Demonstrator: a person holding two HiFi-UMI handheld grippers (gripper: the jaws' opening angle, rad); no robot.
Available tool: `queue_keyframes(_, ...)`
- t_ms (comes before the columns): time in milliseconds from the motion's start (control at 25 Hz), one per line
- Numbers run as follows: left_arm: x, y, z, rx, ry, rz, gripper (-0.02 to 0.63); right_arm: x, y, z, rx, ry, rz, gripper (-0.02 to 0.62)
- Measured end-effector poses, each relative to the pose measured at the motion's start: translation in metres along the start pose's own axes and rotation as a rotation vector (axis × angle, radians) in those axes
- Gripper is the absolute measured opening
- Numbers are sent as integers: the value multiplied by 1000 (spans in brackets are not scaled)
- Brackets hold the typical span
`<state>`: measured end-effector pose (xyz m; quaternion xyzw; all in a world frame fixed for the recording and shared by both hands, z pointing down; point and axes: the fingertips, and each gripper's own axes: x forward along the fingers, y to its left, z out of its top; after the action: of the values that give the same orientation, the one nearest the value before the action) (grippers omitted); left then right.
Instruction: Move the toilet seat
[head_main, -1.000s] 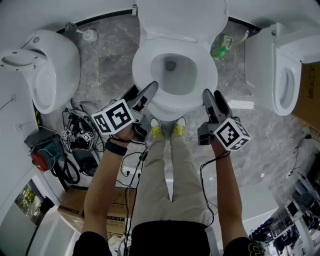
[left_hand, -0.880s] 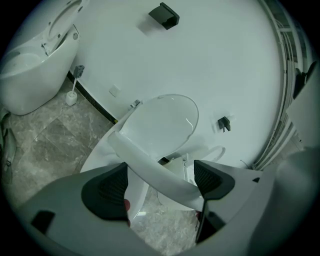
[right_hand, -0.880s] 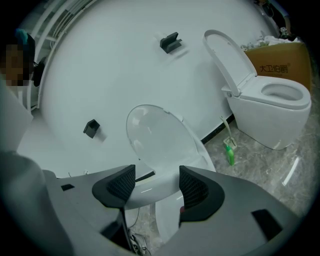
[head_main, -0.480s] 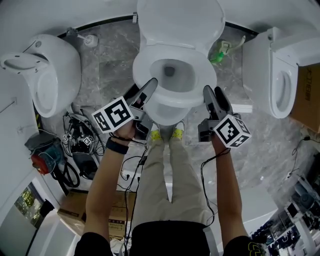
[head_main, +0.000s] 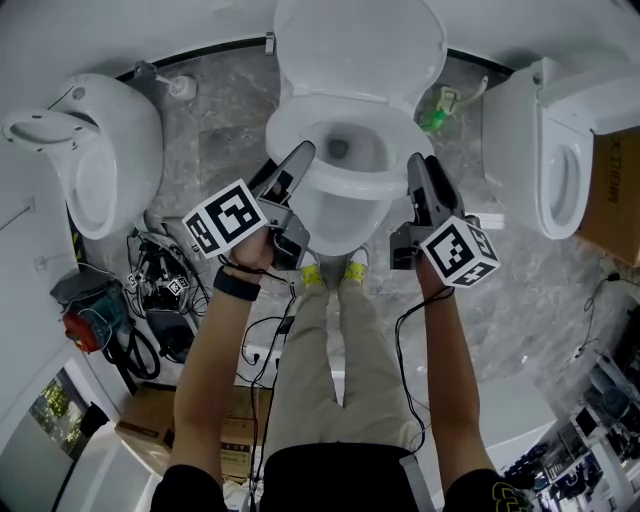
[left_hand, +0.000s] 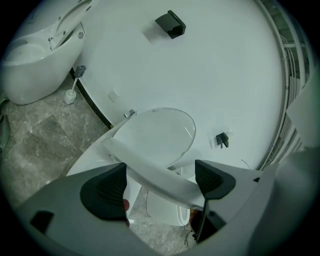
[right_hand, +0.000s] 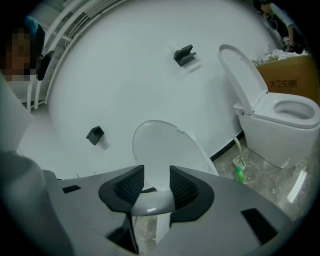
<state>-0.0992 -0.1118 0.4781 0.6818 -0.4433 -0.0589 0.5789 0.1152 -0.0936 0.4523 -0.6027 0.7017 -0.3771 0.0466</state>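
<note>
The white toilet (head_main: 340, 228) stands in the middle with its lid (head_main: 360, 45) up against the wall. Its seat ring (head_main: 345, 182) is tilted up off the bowl at the front. My right gripper (head_main: 418, 172) grips the ring's right side; its jaws have just been closing, and the pads (right_hand: 131, 186) now press on the seat edge (right_hand: 152, 202). My left gripper (head_main: 298, 165) is at the ring's left side. There its jaws stand wide apart, and the seat ring (left_hand: 155, 172) runs slantwise across the gap of the left gripper (left_hand: 160, 182).
Another toilet (head_main: 90, 150) stands at the left and a third one (head_main: 555, 150) at the right, beside a cardboard box (head_main: 618, 190). A toilet brush (head_main: 178, 88) and a green bottle (head_main: 432, 120) sit by the wall. Cables and tools (head_main: 150, 290) lie on the floor at the left.
Both grippers have moved up and toward the wall, and the front of the seat ring has risen off the bowl with them. The right jaws have drawn together onto the seat edge.
</note>
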Motion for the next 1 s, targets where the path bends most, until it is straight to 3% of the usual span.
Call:
queue_keyframes(400,12,-12,22,-40,-48,-26,425,-10,8,21,-60,-54,7,184)
queue_keyframes(600,22,-21,24,-76,-9,-100,423,-23,7,30,-70,-96,1,184)
queue_keyframes(1000,37,-28,43,-114,-31,-105,423,-32,-6,33,-52,-110,-21,183)
